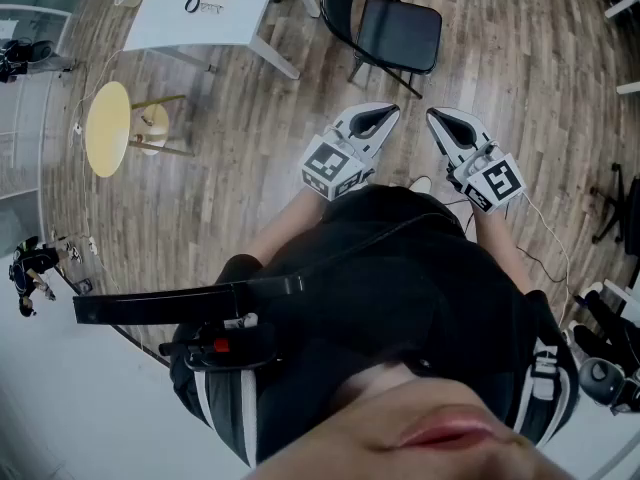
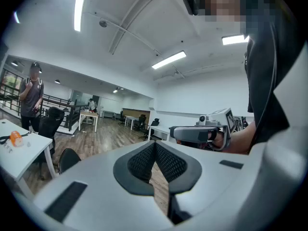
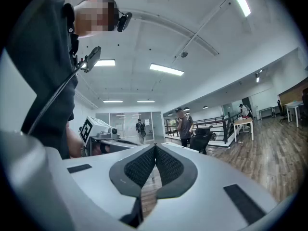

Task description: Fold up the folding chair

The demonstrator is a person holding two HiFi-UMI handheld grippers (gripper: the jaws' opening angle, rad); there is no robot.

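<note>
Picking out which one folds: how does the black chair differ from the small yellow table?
The black chair has a squarish seat and a back; the small yellow table has a round top and none. The chair's frame is black, the table's legs pale wood. Both stand on the wood floor.

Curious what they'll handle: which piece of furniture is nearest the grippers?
The black chair, straight ahead of the left gripper and right gripper; the white table and yellow-topped stool stand farther left.
</note>
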